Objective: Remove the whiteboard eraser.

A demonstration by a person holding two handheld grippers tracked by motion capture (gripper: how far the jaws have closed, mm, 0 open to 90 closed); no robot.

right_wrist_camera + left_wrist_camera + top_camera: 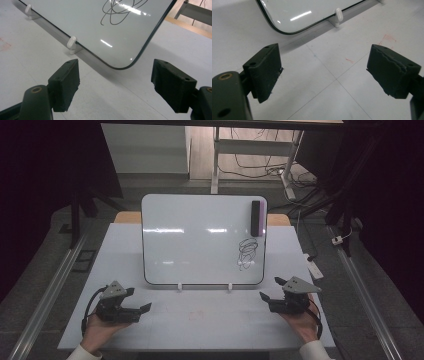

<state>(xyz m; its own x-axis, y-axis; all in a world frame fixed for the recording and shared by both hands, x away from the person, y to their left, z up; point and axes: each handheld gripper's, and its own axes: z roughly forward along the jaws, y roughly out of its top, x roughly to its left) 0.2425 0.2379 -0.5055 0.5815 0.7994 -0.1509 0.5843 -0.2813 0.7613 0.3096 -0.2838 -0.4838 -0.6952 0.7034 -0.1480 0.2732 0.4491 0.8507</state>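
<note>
Not started: both grippers, left (131,300) & right (272,289), open/empty in front of whiteboard (200,240); scribble (247,252) unwiped, eraser (256,218) untouched.

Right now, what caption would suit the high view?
Two open grippers, left and right, wait before a scribbled whiteboard holding an eraser.

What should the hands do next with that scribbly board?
Probably lift the right gripper toward the eraser at the whiteboard's top right. Black scribble sits just below it, and both grippers are open and hold nothing.
</note>
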